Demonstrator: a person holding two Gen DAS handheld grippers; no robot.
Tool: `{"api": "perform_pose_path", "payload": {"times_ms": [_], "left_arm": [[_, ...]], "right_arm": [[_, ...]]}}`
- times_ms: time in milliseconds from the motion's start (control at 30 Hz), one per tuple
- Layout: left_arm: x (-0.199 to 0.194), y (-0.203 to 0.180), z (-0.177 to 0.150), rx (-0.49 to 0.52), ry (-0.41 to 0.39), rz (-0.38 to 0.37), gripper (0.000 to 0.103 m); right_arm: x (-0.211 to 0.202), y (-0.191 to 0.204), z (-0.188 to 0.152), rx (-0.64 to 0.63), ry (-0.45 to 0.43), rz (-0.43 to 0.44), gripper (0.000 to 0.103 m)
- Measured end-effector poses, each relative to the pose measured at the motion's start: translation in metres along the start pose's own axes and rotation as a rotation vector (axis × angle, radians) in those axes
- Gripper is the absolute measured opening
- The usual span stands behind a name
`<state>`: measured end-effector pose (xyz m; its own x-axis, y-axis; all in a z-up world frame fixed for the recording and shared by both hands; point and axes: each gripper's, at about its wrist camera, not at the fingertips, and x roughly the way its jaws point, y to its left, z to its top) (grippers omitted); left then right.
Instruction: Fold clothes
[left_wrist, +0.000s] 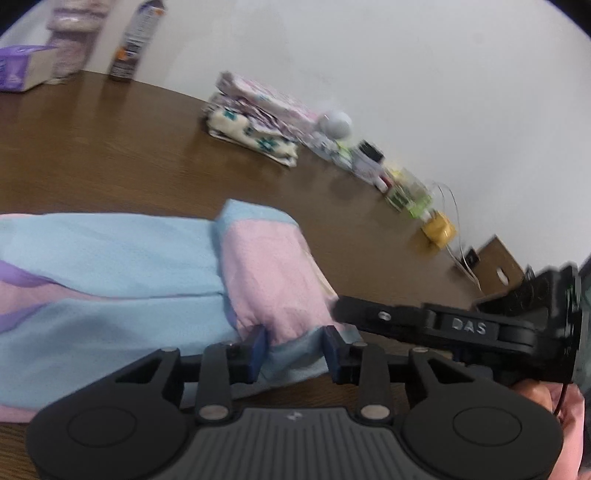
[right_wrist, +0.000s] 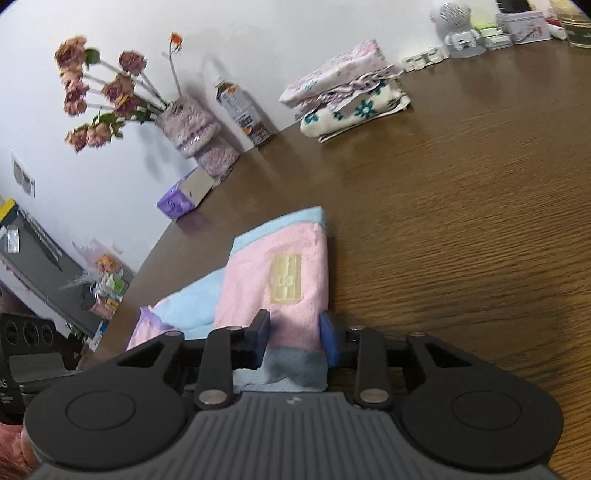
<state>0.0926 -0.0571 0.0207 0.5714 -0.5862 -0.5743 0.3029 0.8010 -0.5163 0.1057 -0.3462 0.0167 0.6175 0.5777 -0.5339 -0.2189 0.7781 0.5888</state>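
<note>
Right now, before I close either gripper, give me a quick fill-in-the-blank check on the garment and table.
1. The garment between the fingers of both grippers is pink and light ____.
2. The garment lies on a brown ____ table.
3. The yellow label sits on the ____ panel of the garment.
4. By the wall, folded clothes form a ____.

Missing words: blue; wooden; pink; stack

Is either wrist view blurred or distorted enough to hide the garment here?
Left wrist: motion blur smears the back-wall clutter, but the garment reads clearly. Right wrist: sharper, with the garment's label visible and the flowers slightly soft. Both show strong fisheye bending at the edges.
</note>
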Motion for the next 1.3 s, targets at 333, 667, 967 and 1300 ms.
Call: {"api": "perform_pose_path", "payload": {"times_ms": [333,667,967,1300], "left_arm": [[0.019,0.016,0.018,-0.1,0.019,-0.009,0.025],[0.0,0.019,0.018,-0.075,-0.047,0.007,0.05],[-0.019,0.04,0.016,-0.079,-0.054,0.043,0.051],[-0.045,0.047,0.021,0.103,-0.078,0.089,0.052]], "right_arm": [[0.021,-0.008,0.009,0.061,0.024,0.011,0.03],[0.024,-0.025,0.015,0.158,0.018,0.048,0.031],[0.029,-0.015,0.015,0.144,0.028,0.081,0.006],[0.006,0.071,0.04,-0.398,0.048,-0.227,0.005]]}}
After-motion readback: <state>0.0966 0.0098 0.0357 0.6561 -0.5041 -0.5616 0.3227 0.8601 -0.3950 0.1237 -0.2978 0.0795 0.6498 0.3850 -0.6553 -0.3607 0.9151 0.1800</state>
